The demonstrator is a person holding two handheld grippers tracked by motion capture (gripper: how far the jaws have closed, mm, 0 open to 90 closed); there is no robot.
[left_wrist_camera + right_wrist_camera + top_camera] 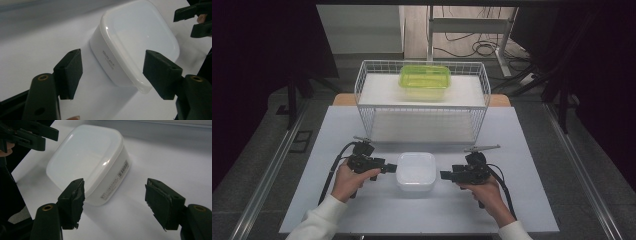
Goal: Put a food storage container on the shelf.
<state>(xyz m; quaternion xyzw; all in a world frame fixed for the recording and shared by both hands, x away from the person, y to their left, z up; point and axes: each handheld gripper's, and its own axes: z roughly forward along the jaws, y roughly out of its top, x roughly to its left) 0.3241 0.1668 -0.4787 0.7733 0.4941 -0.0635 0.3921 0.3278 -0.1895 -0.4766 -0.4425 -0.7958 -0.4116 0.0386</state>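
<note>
- A lidded white container (416,171) sits on the white desk (522,200), near its front edge, between the two hand-held grippers.
- The left hand-held gripper (390,168) has its jaws spread wide, holding nothing, just beside the container.
- The right hand-held gripper (445,175) is likewise wide apart and empty.
- A green tub (425,80) rests on the wire rack (367,107) behind.

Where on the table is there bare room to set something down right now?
Bare table lies right of the right hand-held gripper, and left of the left hand-held gripper. Crowded: centre front, both flank the white container; the wire basket with the green container fills the back.
</note>
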